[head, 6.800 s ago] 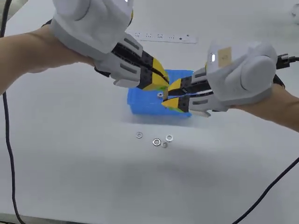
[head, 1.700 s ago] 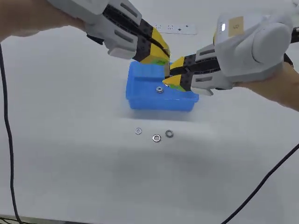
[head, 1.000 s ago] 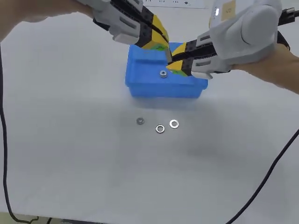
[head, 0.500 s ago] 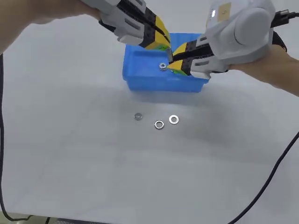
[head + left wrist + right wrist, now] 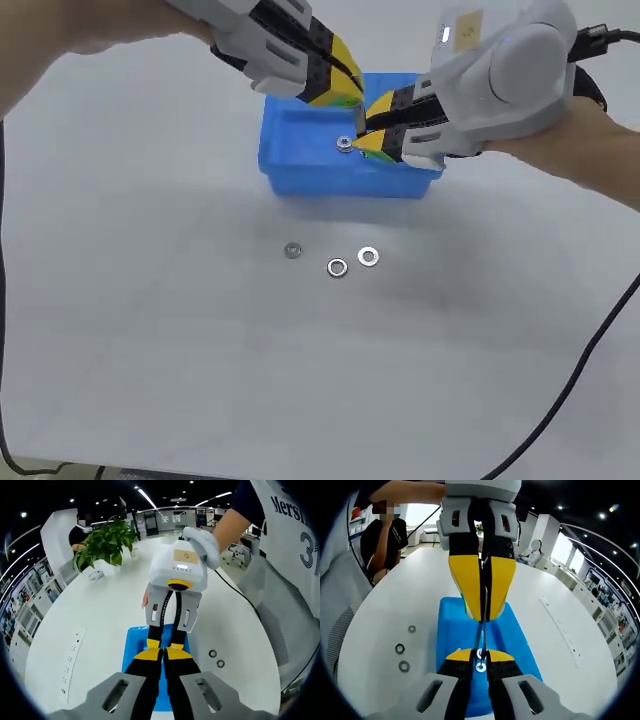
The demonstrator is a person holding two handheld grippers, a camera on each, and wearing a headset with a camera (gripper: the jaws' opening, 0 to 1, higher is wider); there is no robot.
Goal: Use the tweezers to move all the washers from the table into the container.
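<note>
tweezers (image 5: pixel 481 625) over the container (image 5: pixel 300 172), three washers (image 5: pixel 337 267) out on the table (image 5: pixel 180 360)

the blue container stands toward the table's far edge in the head view. both grippers meet above it, tip to tip. the left gripper (image 5: pixel 345 90) comes in from the far left with its yellow jaws pressed together on the tweezers. the tweezers' thin metal legs run out from between those jaws toward the right gripper (image 5: pixel 372 125). the right gripper's jaws stand close, with a narrow gap. the spread end of the legs reaches into that gap, and i cannot tell whether the jaws pinch it. a washer (image 5: pixel 480 667) shows right at that end, over the container's blue floor. i cannot tell whether it is gripped or lying on the floor.

the three washers lie on the bare table between the container and the near edge, close to one another. one is off to the left and two are nearly touching to its right. a black cable (image 5: pixel 590 350) crosses the table's near right corner. a white power strip (image 5: pixel 561 625) lies on the table well apart from the container.
</note>
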